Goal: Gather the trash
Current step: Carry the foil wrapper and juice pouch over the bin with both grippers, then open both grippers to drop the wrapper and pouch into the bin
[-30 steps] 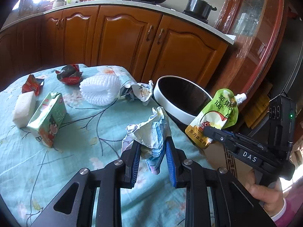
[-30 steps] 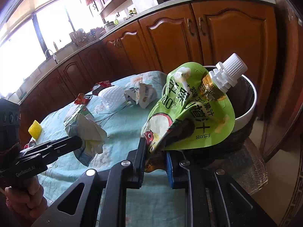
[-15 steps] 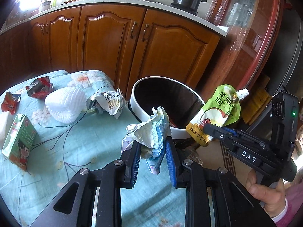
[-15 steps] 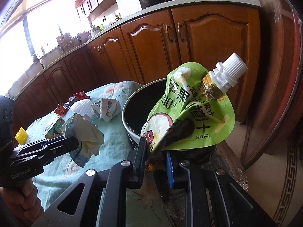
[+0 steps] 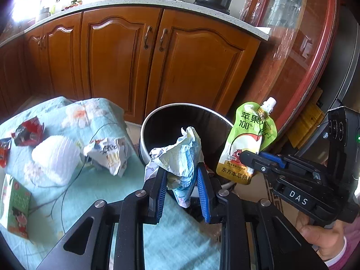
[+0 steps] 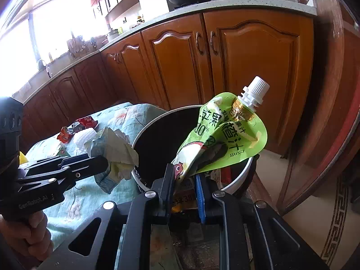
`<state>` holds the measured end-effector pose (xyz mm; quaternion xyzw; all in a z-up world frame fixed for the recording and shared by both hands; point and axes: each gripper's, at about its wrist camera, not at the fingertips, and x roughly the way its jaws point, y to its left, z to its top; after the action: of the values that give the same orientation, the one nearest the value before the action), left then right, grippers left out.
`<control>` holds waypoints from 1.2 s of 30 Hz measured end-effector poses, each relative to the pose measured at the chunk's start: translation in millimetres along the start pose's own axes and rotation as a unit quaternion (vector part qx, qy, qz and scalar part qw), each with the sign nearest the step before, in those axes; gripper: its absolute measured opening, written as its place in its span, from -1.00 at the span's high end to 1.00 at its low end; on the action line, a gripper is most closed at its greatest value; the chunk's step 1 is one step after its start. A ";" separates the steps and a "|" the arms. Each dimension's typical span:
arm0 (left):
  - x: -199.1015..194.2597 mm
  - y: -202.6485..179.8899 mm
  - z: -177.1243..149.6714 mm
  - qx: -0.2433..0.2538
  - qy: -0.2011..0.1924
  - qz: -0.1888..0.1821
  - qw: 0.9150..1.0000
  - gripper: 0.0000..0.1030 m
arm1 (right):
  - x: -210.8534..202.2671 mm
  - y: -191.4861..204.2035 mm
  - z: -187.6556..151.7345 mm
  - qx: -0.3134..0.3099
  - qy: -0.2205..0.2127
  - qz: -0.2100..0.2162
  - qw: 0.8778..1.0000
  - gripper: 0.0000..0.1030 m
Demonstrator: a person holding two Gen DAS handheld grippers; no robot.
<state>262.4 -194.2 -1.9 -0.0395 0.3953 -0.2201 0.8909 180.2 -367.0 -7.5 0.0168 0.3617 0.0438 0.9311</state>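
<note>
Trash partly gathered: left gripper [image 5: 182,187] jaws pinching crumpled wrapper [image 5: 177,155], right gripper [image 6: 185,187] jaws pinching juice pouch [image 6: 221,138], both over bin [image 5: 155,117]. Left on bench [image 5: 94,184]: carton [image 5: 14,204], foam net [image 5: 55,157], wrappers.

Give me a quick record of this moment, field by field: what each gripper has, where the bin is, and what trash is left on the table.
left gripper: shut on crumpled wrapper, held at the near rim of the bin
right gripper: shut on green juice pouch, gripped at its bottom end, white cap up, over the bin
bin: round, white rim, dark inside, beside the table edge, in front of the wooden cabinets
table: light blue floral cloth
trash left on table: white foam net, crumpled packet, red wrapper, green carton
</note>
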 end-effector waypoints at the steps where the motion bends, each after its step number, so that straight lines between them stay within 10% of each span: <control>1: 2.3 0.1 2.5 0.002 0.000 0.000 1.000 0.52 | 1.1 -2.0 2.6 -0.001 0.000 -0.002 1.000 0.66; 25: 70.7 -21.8 32.9 0.020 0.051 0.009 0.998 0.43 | 42.0 -26.5 25.3 -0.036 0.064 -0.011 0.997 0.65; 28: 70.4 -19.9 33.0 0.010 0.055 0.013 0.998 -0.01 | 44.3 -28.2 27.9 -0.034 0.071 -0.006 0.997 0.56; 32: 62.4 -18.4 30.3 0.003 0.046 0.003 0.999 -0.12 | 38.9 -29.9 26.7 -0.029 0.062 -0.009 0.998 -0.06; 36: 46.2 -10.2 17.5 0.000 0.038 0.001 0.999 -0.18 | 28.3 -30.5 20.1 -0.016 0.051 -0.007 0.999 -0.17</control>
<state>298.6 -224.8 -19.1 -0.0308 0.4292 -0.2201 0.8755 216.7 -394.7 -13.6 -0.0028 0.4079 0.0441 0.9119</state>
